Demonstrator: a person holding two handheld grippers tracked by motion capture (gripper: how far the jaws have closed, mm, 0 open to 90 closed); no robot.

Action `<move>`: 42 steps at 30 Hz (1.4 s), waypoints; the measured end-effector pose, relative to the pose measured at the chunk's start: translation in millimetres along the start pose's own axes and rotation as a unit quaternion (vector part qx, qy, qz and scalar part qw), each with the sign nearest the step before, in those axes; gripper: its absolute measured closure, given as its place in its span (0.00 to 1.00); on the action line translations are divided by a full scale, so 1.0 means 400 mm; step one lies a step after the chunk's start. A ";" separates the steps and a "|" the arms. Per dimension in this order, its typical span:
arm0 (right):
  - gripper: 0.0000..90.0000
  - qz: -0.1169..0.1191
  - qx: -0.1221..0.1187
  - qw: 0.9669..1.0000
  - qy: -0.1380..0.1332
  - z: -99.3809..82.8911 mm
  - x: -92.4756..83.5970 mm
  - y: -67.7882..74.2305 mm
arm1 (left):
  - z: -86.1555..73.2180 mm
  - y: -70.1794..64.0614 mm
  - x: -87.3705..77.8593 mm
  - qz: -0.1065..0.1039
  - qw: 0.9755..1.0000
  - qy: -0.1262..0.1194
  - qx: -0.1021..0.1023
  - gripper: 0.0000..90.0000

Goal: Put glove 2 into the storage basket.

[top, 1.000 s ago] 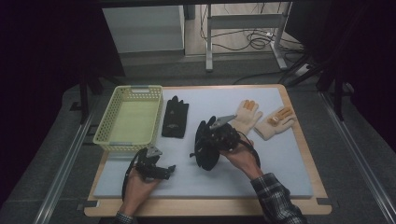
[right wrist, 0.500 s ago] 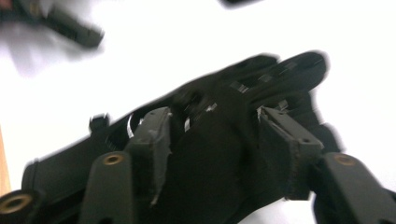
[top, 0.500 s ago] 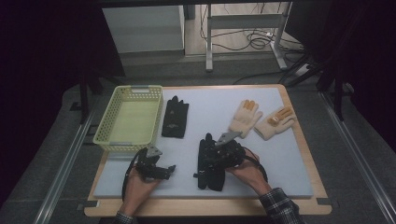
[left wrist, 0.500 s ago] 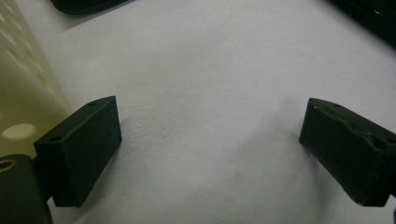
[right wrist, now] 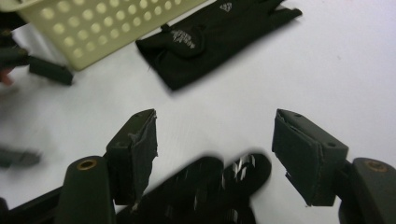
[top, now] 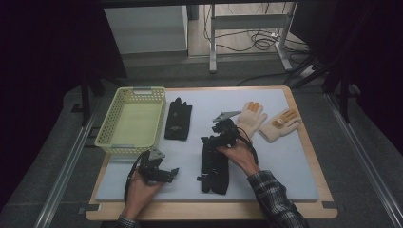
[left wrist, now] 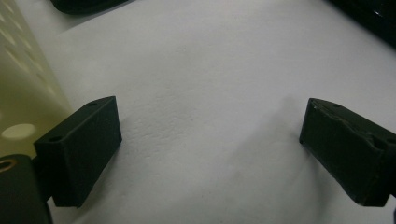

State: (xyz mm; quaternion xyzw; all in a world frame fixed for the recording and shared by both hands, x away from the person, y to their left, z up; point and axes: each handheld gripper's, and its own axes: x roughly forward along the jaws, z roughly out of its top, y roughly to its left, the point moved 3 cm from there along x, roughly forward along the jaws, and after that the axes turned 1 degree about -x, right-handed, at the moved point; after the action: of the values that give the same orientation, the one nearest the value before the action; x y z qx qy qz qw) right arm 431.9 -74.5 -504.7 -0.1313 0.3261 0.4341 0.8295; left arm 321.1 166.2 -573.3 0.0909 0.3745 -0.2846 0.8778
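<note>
Now the right claw (top: 219,137) is hovering over the upper end of a black glove (top: 214,164) that is lying lengthwise on the pale mat (top: 285,166) of the table (top: 313,209), near the middle. Its jaws have just been opening and are standing well apart; in the right gripper view the claw (right wrist: 215,144) is showing the glove (right wrist: 205,191) below and between the jaws, blurred, with neither pad pressing on it, so the glove is released. The person's right hand (top: 240,156) is wrapping the claw's body from the near side, a plaid sleeve (top: 275,199) trailing behind it.

The left claw (top: 166,173) is resting low on the mat at the near left, held by the left hand (top: 142,183). In the left gripper view this claw (left wrist: 210,135) is standing wide open, with bare mat between the jaws and nothing gripped.

A second black glove (top: 178,118) is lying flat farther back, just beside the right wall of a yellow basket (top: 107,128) with a perforated wall. In the right gripper view that glove (right wrist: 210,37) is sitting next to the basket (right wrist: 102,28). Two tan gloves with orange fingertips are lying at the far right of the mat, one (top: 251,118) just beyond the right claw, the other (top: 280,124) beside it, their edges touching or nearly so.
</note>
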 end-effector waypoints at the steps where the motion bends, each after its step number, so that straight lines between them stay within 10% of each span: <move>1: 0.34 0.000 -0.004 1.000 0.003 0.012 0.019 -0.004 | 0.000 0.000 0.000 0.000 1.000 0.001 0.001 0.06; 14: 0.58 -0.019 -0.034 0.999 0.012 0.107 0.180 -0.023 | 0.000 0.000 0.000 0.000 1.000 0.000 -0.001 0.06; 31: 0.37 -0.060 -0.047 0.996 0.046 0.166 0.366 -0.048 | 0.000 0.000 0.000 -0.001 1.000 -0.001 -0.002 0.06; 39: 0.88 -0.045 -0.023 0.997 0.059 0.169 0.363 -0.045 | 0.000 0.000 0.000 -0.001 1.000 -0.001 -0.002 0.06; 42: 0.91 -0.052 -0.031 0.996 0.063 0.170 0.362 -0.040 | 0.000 0.000 0.000 -0.001 1.000 -0.001 -0.002 0.06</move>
State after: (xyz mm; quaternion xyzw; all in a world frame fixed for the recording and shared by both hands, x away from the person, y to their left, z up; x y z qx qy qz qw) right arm 533.2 41.9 -549.3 -0.2011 0.3569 0.3915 0.8239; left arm 321.1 166.1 -573.5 0.0889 0.3740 -0.2848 0.8781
